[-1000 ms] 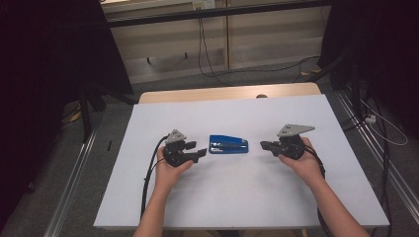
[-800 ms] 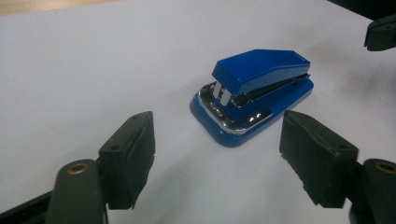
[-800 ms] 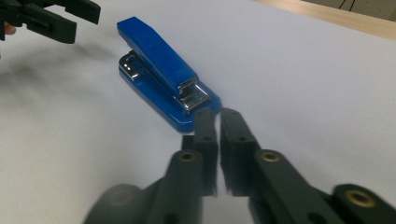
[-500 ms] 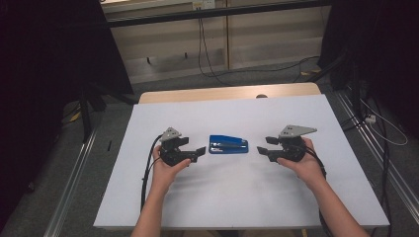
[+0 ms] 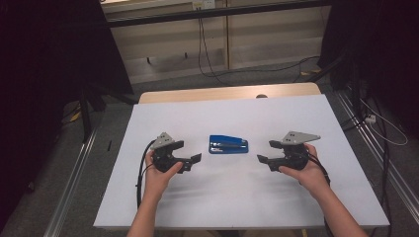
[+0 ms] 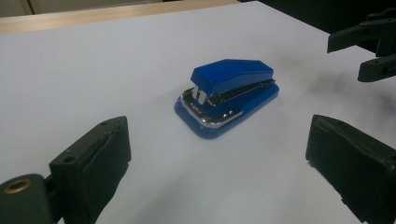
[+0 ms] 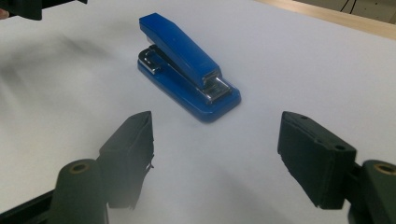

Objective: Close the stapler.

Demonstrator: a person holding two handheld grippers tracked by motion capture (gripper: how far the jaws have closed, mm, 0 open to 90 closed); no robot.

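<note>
Room: dim, with grey carpet floor [image 5: 163, 101], black curtains at both sides and a pale panelled wall [image 5: 276, 37] behind, cables hanging down it.
Worktop: white rectangular worktop [image 5: 296, 207] with a strip of bare pale wood [image 5: 197, 94] along its far edge; metal rails [image 5: 69, 197] run on the floor at both sides.
Stapler: small blue plastic stapler with silver metal parts [image 5: 228, 144] lies flat near the middle of the worktop, long axis running left to right, slightly closer to the far edge than the two grippers are. In the left gripper view the stapler [image 6: 227, 95] sits ahead between the jaws, its hinged end toward the camera; in the right gripper view the stapler [image 7: 186, 63] points its stapling mouth toward the camera.
Left gripper: black left gripper with a grey three-cornered plate [image 5: 193, 159] is held in the left hand [image 5: 160, 175] left of the stapler, near it but not touching, jaws aimed toward it. Jaws are spread wide, with nothing between them but bare worktop.
Right gripper: black right gripper with the same grey plate [image 5: 261, 159] is held in the right hand [image 5: 309, 170] right of the stapler, apart from it, jaws aimed left. Jaws are spread wide and grip nothing.
Cables: black cable [image 5: 141, 177] trails from the left gripper back toward the near edge; another follows the right forearm.
</note>
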